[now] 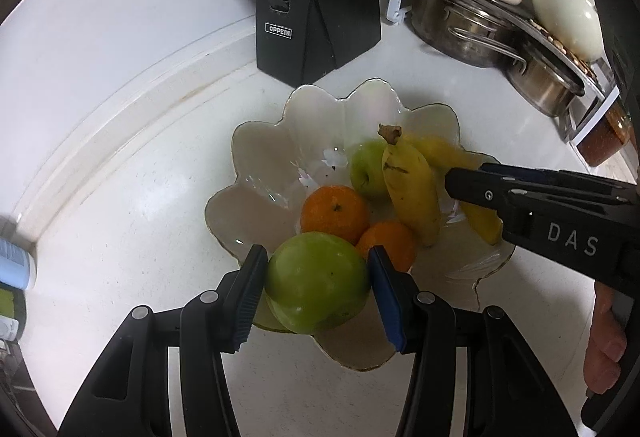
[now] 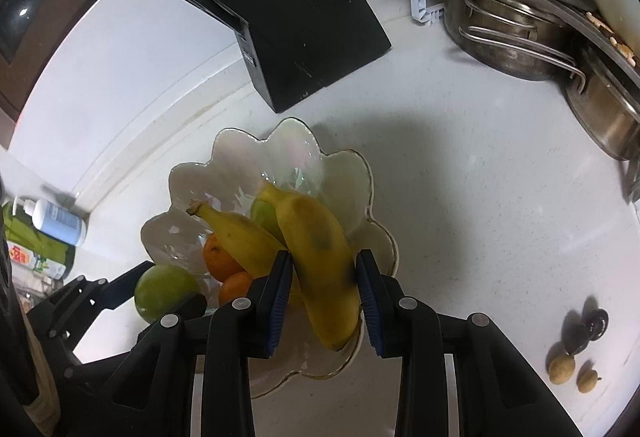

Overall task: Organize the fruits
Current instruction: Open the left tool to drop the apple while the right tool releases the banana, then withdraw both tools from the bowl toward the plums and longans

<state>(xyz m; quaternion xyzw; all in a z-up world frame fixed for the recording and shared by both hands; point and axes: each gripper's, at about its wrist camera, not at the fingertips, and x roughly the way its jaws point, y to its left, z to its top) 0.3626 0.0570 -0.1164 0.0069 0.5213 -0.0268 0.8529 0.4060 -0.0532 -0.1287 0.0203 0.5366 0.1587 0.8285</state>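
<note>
Between the fingers of the left gripper (image 1: 317,291), in the left wrist view, a green apple (image 1: 316,283) is clenched, both pads pressed against its sides, over the near rim of a petal-shaped glass bowl (image 1: 256,149). Just beyond the gripper, inside the bowl, lie two oranges (image 1: 335,212), the nearer one partly hidden behind the right finger. Farther ahead sits a second green apple (image 1: 366,169), with a banana (image 1: 408,193) leaning beside it. To the gripper's right, the right gripper (image 1: 460,185) reaches in, closed on another banana (image 1: 482,221). Well ahead on the white surface (image 1: 120,237) stands a black knife block (image 1: 316,5); ahead and to the right are steel pots (image 1: 472,33).

In the right wrist view, the right gripper (image 2: 324,301) grasps a banana (image 2: 320,269) between its blue pads, above the bowl's (image 2: 352,173) near edge. Just to its left lies the other banana (image 2: 236,233), with the oranges (image 2: 218,257) beneath it. Farther left, the left gripper (image 2: 160,295) holds the green apple (image 2: 164,291). Well to the right, small round fruits (image 2: 562,369) rest on the surface (image 2: 460,197) next to a dark object, too small to identify.
</note>
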